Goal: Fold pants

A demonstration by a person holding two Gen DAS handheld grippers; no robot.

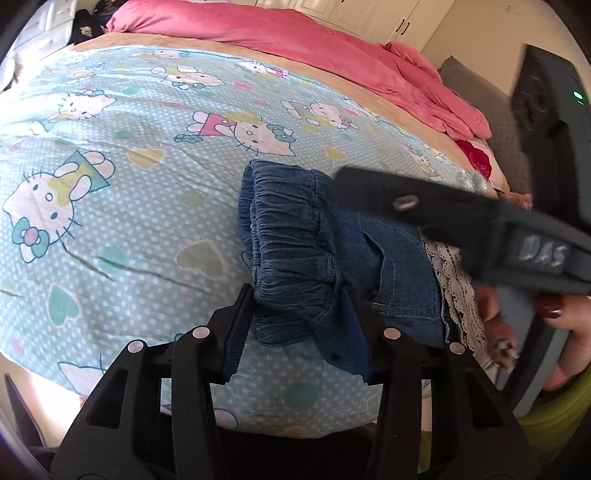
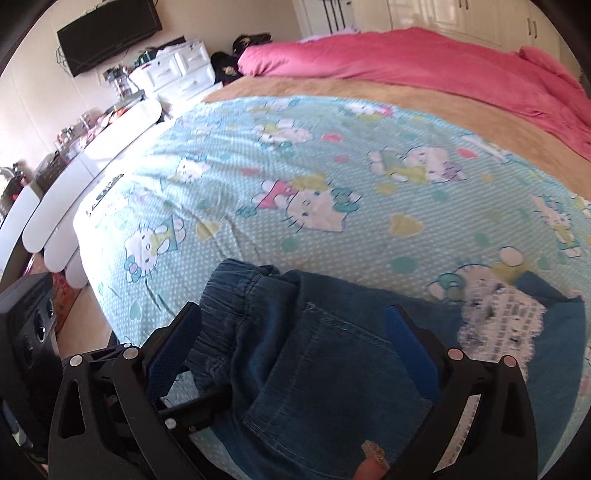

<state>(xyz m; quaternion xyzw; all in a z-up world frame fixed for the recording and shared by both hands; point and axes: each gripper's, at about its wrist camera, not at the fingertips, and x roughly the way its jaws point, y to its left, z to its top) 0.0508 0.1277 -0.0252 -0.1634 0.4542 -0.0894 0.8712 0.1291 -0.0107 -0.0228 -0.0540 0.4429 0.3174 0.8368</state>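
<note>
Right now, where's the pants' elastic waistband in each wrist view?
Left wrist: elastic waistband sits centre, above the left gripper, whose fingers flank its near end.
Right wrist: waistband is lower left, past the right gripper's left finger.
Shared landmark: pink duvet along the far edge.

Beyond the fingers we see a pale blue sheet (image 2: 332, 155) printed with cartoon cats and hearts, spread flat across the bed. Farther out from the fingertips a tan blanket (image 2: 369, 96) borders the sheet, and past it lies a rumpled pink duvet (image 2: 424, 59). Off to the left of the fingers we note a white drawer unit (image 2: 177, 74) against the wall, a dark screen (image 2: 107, 33) mounted above it, and a cluttered white counter (image 2: 92, 147).
</note>
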